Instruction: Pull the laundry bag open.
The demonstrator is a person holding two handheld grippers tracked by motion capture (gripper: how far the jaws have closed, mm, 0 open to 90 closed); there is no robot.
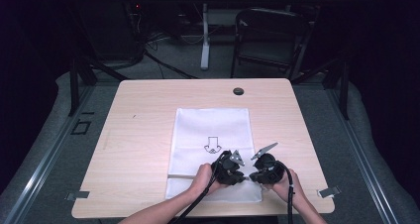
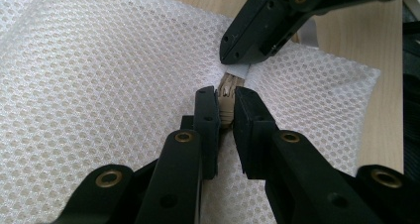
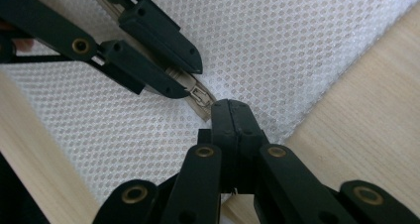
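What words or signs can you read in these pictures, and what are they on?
No words or numbers can be read.
One sign: a black outline arrow pointing toward the person, printed on the white mesh bag.

Both grippers and the person's hands covered the near middle of the mesh bag (image 1: 210,130) in the high view, hiding its zipper. The left gripper's (image 2: 226,101) jaws concealed part of the zipper pull (image 2: 228,87). The bag's printed arrow (image 1: 212,145) was too small to read, and the forearms were cut off at the bottom edge.
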